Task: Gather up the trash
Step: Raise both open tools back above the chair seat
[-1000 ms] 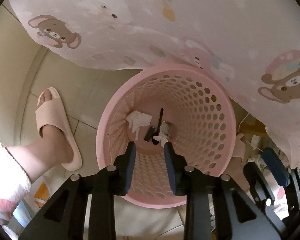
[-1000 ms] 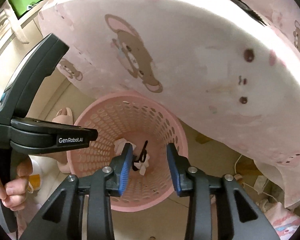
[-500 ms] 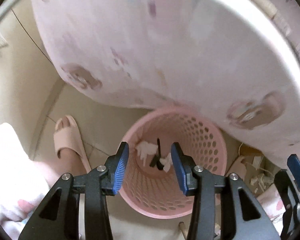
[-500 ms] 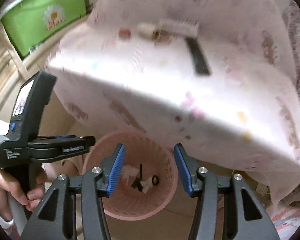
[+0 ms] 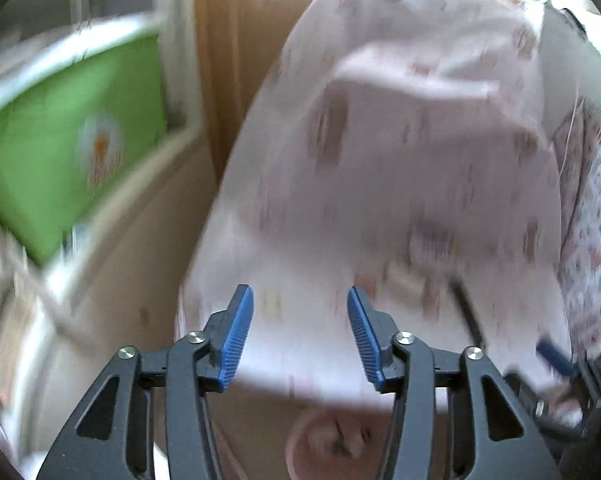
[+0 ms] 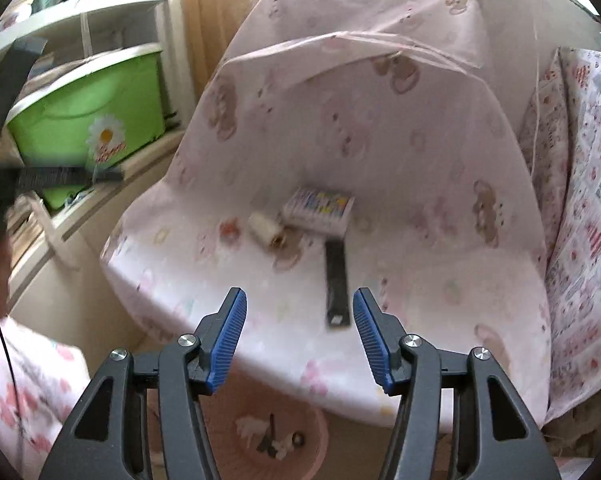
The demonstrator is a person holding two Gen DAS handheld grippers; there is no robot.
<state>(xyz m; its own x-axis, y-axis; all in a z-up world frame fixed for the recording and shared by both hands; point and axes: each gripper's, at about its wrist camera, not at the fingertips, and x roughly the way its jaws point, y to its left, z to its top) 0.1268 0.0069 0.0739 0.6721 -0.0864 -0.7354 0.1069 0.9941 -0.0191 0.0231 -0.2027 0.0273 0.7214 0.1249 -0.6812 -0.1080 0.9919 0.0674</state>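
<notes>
The black strip (image 6: 335,285) lies on the pink cloth-covered table (image 6: 420,280), pointing lengthwise away from me, its near end just ahead of my right claw (image 6: 299,336). Both claws are spread and empty, jaws having just been opening. My left claw (image 5: 300,338) sits further left over blurred cloth.

matt printed cloth cover (image 6: 380,152)

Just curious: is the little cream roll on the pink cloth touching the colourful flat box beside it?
Cannot tell. In the right wrist view the cream roll lies right against a corner of the colourful flat box, but blur hides whether any gap remains.
</notes>
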